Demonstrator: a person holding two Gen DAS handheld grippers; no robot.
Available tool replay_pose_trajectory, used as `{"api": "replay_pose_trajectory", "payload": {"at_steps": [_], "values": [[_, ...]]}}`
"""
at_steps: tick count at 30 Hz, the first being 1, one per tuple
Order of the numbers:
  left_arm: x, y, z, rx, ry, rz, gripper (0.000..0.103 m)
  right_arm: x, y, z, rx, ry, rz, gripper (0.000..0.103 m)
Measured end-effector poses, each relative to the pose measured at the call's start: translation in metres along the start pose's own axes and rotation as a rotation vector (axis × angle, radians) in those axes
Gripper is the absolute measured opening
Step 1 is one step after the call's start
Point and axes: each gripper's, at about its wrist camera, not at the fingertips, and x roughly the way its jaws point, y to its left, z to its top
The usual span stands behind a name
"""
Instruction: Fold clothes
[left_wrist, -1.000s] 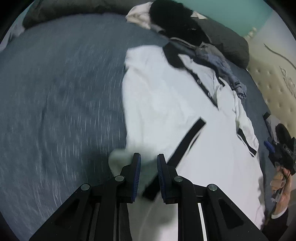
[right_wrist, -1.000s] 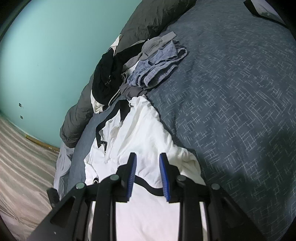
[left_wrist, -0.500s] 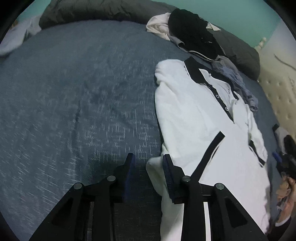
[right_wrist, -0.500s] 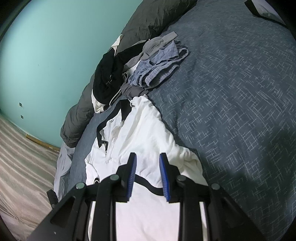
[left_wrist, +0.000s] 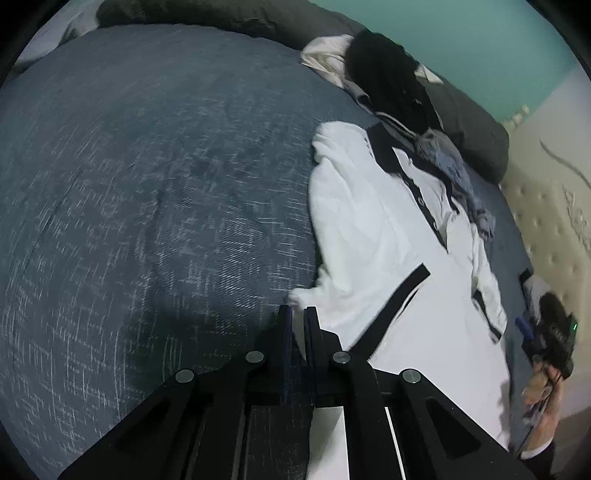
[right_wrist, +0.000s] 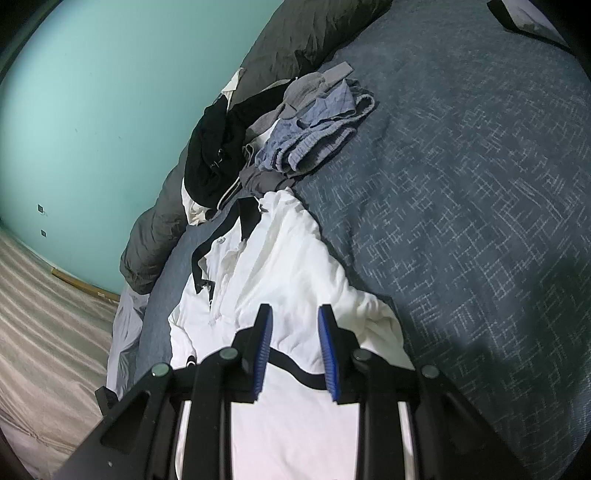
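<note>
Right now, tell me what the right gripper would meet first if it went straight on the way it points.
Most likely the white shirt: the right gripper stands open just above it, aimed down at the fabric past the black band. How near is hard to judge.

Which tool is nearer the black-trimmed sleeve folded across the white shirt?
Left. The left tool is shut at the white shirt edge beside the sleeve; the right tool sits at the shirt's far side.

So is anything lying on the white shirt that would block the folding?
Yes. The blue-grey garment from the pile lies over the white shirt beside its collar. Nothing else visible rests on it.
</note>
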Motion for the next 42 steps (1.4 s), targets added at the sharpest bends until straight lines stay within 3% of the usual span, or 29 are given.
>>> {"api": "replay_pose_trajectory", "payload": {"at_steps": [5,6,8,10,13,17,22,31,36,42], "values": [[-0.002,0.006,0.004,-0.021,-0.023,0.003,0.006,-0.001,0.0,0.0,0.0,-0.001,0.001,0.025],[-0.002,0.007,0.006,-0.033,-0.026,-0.011,0.009,-0.001,0.0,0.0,0.0,-0.002,0.001,0.025],[-0.001,0.005,0.011,-0.042,-0.025,-0.04,0.025,-0.001,-0.001,0.001,0.003,-0.003,0.0,0.025],[0.004,0.001,0.014,-0.026,-0.015,-0.039,0.032,-0.001,0.0,0.001,0.003,-0.003,0.0,0.025],[0.014,-0.003,0.016,-0.016,0.004,-0.036,0.03,0.0,0.0,0.0,0.002,-0.002,0.001,0.025],[0.014,0.0,0.01,-0.049,-0.013,-0.036,0.011,0.0,0.0,0.001,0.002,-0.001,0.002,0.025],[0.002,0.015,-0.001,-0.156,-0.061,-0.044,0.009,-0.002,-0.002,0.002,0.012,-0.005,0.001,0.025],[0.001,0.013,0.004,-0.201,-0.053,-0.016,0.012,-0.002,0.0,0.002,0.006,-0.005,0.006,0.025],[-0.006,0.009,0.035,-0.162,-0.078,0.07,0.013,-0.002,-0.001,0.003,0.009,-0.005,0.005,0.025],[0.024,-0.024,0.097,-0.069,-0.053,0.069,0.024,-0.002,-0.001,0.003,0.005,-0.008,-0.001,0.025]]}}
